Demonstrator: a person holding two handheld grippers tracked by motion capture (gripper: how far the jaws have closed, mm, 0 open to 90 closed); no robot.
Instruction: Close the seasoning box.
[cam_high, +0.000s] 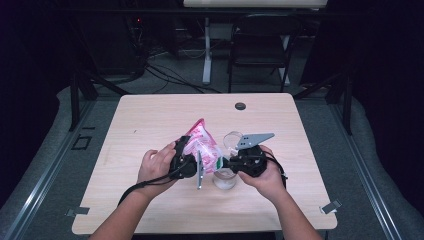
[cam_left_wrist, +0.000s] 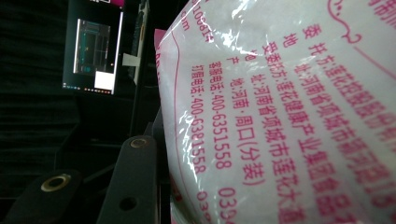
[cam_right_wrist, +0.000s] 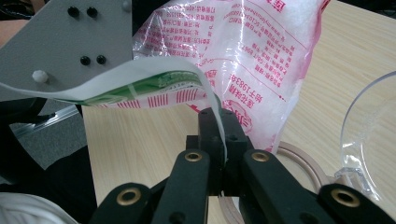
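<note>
Both tools pinch the bag (cam_high: 202, 144) – left tool (cam_high: 186, 161) its body, right tool (cam_high: 231, 163) the torn strip (cam_right_wrist: 154, 86) – a jerk could spill powder past the jar (cam_high: 224, 178).

In the high view we cannot make out the print on the bag (cam_high: 201, 145), which is too small, and the left gripper (cam_high: 186, 161) covers its lower left side. The glass (cam_high: 224, 179) is partly behind the right gripper (cam_high: 231, 162), so its rim is cut from sight.

In the left gripper view the bag (cam_left_wrist: 289, 112) runs off the top, right and bottom edges, and its nearest print blurs. One jaw is behind the bag.

In the right gripper view the bag's torn strip (cam_right_wrist: 140, 86) runs off the left edge, the clear lid (cam_right_wrist: 369, 135) is cut by the right edge, and the counter (cam_right_wrist: 140, 140) under the bag is hidden.
</note>
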